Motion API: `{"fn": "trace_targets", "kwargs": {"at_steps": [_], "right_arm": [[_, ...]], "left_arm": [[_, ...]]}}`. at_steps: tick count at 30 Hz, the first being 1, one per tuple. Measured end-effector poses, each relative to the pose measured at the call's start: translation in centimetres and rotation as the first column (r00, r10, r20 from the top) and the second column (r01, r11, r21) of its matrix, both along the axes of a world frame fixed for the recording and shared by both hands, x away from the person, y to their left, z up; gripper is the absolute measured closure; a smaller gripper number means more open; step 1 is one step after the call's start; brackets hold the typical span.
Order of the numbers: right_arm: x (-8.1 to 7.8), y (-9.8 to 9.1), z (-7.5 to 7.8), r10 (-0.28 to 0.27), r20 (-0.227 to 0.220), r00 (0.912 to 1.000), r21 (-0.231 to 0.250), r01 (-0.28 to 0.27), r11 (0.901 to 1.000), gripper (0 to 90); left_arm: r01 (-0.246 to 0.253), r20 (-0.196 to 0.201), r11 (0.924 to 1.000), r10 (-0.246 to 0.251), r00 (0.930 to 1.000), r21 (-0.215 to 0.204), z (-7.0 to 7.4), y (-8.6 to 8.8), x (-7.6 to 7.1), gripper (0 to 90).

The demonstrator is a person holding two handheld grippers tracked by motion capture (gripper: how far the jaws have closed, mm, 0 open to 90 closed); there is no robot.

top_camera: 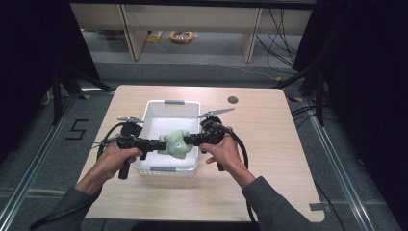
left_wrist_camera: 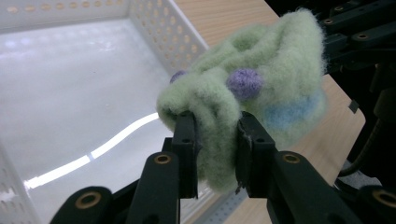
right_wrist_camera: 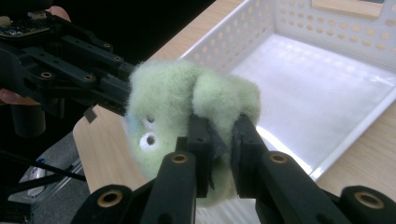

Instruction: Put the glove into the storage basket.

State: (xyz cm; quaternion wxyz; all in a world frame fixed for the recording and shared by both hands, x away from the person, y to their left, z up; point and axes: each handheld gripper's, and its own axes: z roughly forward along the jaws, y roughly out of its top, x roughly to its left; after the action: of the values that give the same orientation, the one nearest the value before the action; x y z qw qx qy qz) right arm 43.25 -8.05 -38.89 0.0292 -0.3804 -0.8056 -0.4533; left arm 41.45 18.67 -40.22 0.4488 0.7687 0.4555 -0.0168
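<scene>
- Left gripper and right gripper: both pinching green plush toy
- Toy hanging over white basket, near its front edge
- Lowering and releasing remaining, by my judgement

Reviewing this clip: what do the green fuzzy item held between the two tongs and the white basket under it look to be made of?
Green fuzzy item: looks like fleece or felted wool, matte; loose fibres fray along its outline, with purple bobbles and a pale blue patch. Probably a soft toy or sock; I cannot tell which.

White basket: seems to be moulded plastic, smooth and semi-glossy; its floor reflects a bright light streak, and its walls carry regular rows of holes.
</scene>
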Motion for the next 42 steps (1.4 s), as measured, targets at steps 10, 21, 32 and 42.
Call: {"fn": "trace_targets", "kwargs": {"at_steps": [10, 21, 32, 42], "right_arm": [[1.5, 2.0, -2.5, -0.021, -0.066, 0.9976, -0.050, 0.018, 0.9986, 80.6], [2.4, 3.4, -4.8, -0.026, -0.100, 0.9947, -0.105, 0.016, 0.9944, 80.4], [2.7, 4.3, -6.1, -0.030, -0.125, 0.9918, -0.189, 0.006, 0.9820, 79.7], [2.6, 5.1, -6.0, -0.020, -0.068, 0.9975, -0.303, -0.001, 0.9530, 66.3]], "left_arm": [[-0.022, -0.069, 0.9993, 0.024, 0.9974, 0.030, -2.7, 1.1, 1.4, 71.2], [-0.020, -0.106, 0.9974, 0.027, 0.9940, 0.069, -4.5, 1.5, 2.0, 70.6], [0.013, -0.105, 0.9808, 0.008, 0.9944, 0.195, -5.5, 0.6, 2.2, 70.0], [0.037, -0.090, 0.9515, -0.010, 0.9959, 0.306, -5.6, 0.3, 2.4, 66.3]]}}
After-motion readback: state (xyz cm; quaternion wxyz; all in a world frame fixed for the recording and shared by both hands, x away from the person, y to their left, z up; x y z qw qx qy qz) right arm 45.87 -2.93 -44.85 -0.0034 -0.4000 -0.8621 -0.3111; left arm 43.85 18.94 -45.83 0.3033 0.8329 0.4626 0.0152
